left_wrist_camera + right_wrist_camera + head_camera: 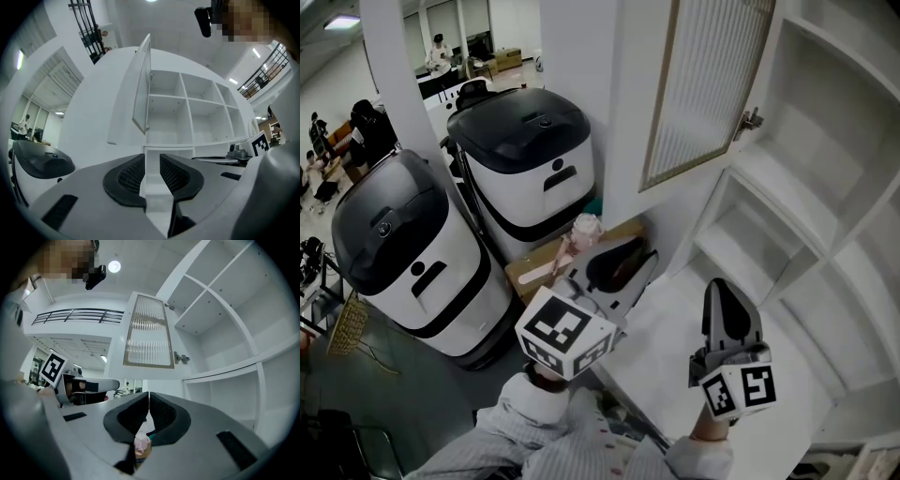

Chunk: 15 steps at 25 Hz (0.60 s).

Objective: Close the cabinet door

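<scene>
Up above both grippers, the cabinet door stands open. It has a ribbed glass panel in a pale frame and is swung out to the left of the white cabinet, held to it by a metal hinge on its right edge. The compartments behind it and to the right are bare white shelves.

The left gripper is near the bottom left corner of the cabinet, below the door and apart from it. In the left gripper view its fingers stand a narrow way apart with nothing between them; the cabinet's front edge shows through the gap, and the door hangs further up, seen almost edge on.

The right gripper is to the right of the left one, in front of the lower shelves, pointing toward the cabinet. In its own view the fingers meet at the tips and hold nothing, and the door fills the middle above them, well apart.

To the left of the cabinet stand two white machines with black tops, one near and one farther back. A cardboard box sits on the floor between them and the cabinet, just beyond the left gripper.
</scene>
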{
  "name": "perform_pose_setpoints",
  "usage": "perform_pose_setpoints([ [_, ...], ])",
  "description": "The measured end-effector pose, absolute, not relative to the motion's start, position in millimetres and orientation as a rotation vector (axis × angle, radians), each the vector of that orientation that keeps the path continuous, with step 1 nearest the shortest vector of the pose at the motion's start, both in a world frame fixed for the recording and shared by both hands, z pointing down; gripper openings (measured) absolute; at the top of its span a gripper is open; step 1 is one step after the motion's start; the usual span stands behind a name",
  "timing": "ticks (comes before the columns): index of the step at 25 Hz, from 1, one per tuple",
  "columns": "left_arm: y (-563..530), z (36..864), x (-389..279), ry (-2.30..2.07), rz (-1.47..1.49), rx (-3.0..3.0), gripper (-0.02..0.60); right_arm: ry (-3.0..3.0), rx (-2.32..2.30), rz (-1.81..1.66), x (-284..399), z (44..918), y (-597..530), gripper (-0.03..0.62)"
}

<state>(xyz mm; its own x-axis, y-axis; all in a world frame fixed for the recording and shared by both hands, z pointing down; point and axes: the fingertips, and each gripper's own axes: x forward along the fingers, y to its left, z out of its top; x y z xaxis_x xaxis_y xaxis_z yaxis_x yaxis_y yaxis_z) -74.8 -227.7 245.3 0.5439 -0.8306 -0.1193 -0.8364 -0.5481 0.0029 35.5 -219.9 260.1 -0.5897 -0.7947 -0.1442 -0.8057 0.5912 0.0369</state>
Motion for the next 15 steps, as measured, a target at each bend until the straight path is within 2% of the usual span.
perform_pose_setpoints([
  [9,-237.4,232.8,-121.1,1.575,0.231,-2.633,0.192,2.731,-1.332,0.134,17.2,264.1,-228.0,0.017],
  [15,-242.1,217.2,-120.5,1.540,0.264,-2.616,0.225,2.717,-1.335,0.146,18.3,258.8,-234.7,0.017],
])
